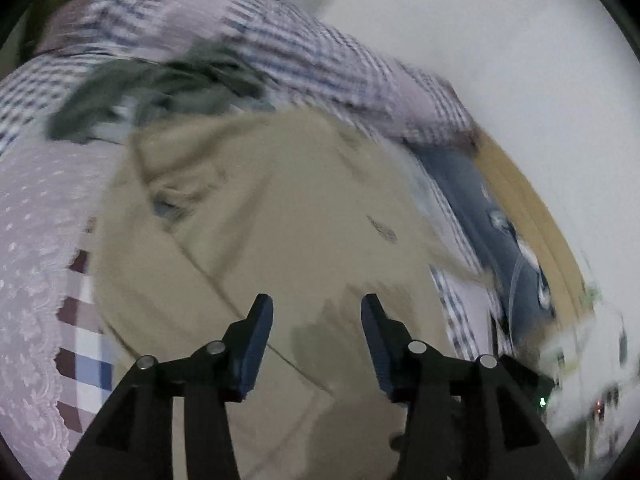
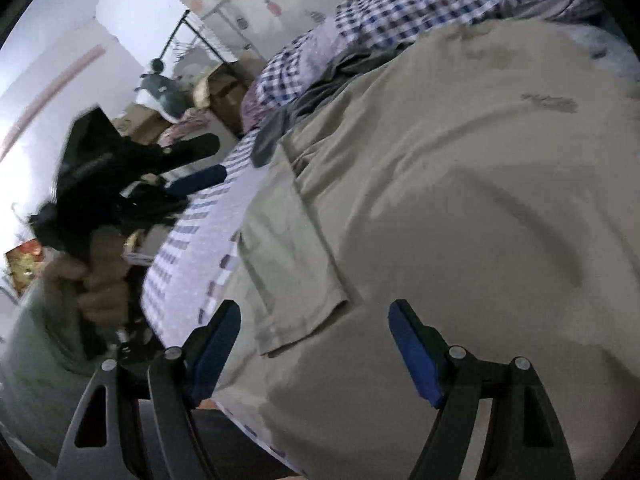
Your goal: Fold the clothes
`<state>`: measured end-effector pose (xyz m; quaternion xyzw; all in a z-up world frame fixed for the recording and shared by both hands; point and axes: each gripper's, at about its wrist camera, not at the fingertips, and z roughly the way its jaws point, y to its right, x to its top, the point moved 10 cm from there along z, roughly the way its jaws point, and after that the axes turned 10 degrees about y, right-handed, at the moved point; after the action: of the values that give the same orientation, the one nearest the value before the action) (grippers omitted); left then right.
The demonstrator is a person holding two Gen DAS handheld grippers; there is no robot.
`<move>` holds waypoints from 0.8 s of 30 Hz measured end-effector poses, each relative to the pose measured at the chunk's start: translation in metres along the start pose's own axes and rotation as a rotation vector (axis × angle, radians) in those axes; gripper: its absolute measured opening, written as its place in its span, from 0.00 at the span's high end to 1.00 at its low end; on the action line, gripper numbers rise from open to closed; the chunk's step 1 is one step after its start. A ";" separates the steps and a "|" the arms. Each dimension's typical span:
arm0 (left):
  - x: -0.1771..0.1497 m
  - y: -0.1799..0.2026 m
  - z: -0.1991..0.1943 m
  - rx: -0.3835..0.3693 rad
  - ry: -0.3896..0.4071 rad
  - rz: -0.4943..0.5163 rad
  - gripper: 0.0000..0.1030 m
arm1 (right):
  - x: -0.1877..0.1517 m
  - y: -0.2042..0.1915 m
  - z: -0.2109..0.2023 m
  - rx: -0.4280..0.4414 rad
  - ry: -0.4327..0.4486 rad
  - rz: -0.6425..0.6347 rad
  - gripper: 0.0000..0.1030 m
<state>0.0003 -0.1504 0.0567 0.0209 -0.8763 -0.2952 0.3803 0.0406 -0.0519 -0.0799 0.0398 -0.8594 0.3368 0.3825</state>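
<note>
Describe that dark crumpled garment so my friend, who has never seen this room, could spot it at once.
Start from the bed with the checked cover. The big beige garment is spread across it, and the dark grey-green garment lies bunched just beyond its far edge. It is the only dark, crumpled cloth there; the beige one is pale and lies much flatter.

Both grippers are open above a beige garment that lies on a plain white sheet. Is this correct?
Not quite. The sheet is checked, not plain white; the right wrist view shows the pattern clearly. The rest holds: the left gripper and right gripper are both open above the beige garment.
</note>
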 end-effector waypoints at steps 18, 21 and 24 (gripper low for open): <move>0.012 -0.093 0.042 0.033 0.199 -0.262 0.52 | -0.021 0.004 0.067 -0.107 -0.204 -0.320 0.80; 0.011 -0.100 0.048 0.046 0.187 -0.284 0.52 | -0.026 -0.001 0.067 -0.142 -0.230 -0.413 0.97; 0.018 -0.110 0.042 0.046 0.218 -0.327 0.52 | -0.024 -0.010 0.063 -0.159 -0.255 -0.493 0.99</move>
<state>-0.0612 -0.2246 -0.0124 0.2033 -0.8215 -0.3288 0.4193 0.0208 -0.1028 -0.1209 0.2595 -0.8886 0.1577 0.3436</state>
